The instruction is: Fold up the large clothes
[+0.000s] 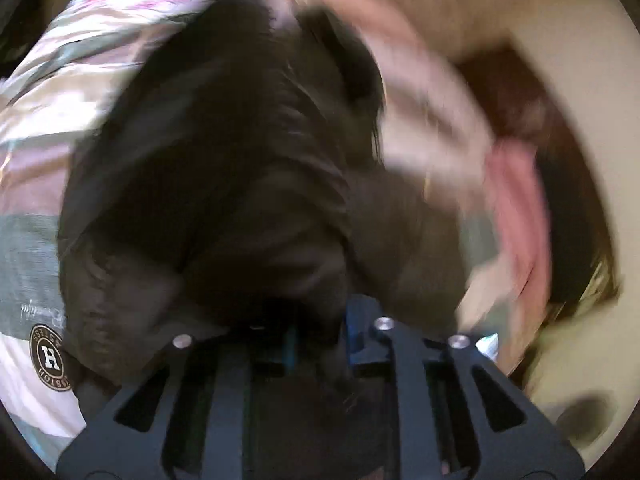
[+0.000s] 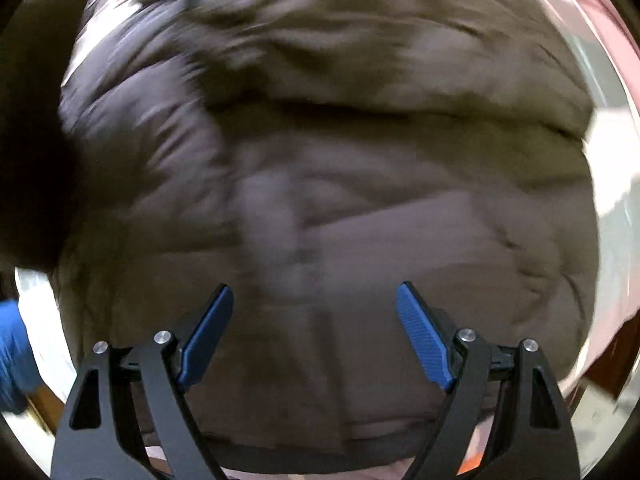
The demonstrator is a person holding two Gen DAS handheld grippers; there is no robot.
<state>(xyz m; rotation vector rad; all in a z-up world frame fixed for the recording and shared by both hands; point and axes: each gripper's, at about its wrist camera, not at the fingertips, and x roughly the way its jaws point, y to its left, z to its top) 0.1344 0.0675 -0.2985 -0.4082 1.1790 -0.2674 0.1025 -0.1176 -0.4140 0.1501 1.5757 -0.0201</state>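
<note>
A dark brown puffer jacket [image 1: 224, 168] hangs bunched in front of my left gripper [image 1: 320, 328], which is shut on a fold of it; the fabric hides most of the blue pads. In the right wrist view the same jacket [image 2: 340, 184] fills the frame, spread wide and quilted. My right gripper [image 2: 314, 300] is open just above it, its blue pads [image 2: 208, 332] wide apart, holding nothing. Both views are blurred by motion.
The jacket lies over a pink, grey and white striped bedcover [image 1: 36, 152] with a round "H" logo [image 1: 50, 358]. A pink cloth [image 1: 516, 208] and a brown wooden edge [image 1: 532, 120] show at the right. A blue-gloved hand [image 2: 12, 356] is at far left.
</note>
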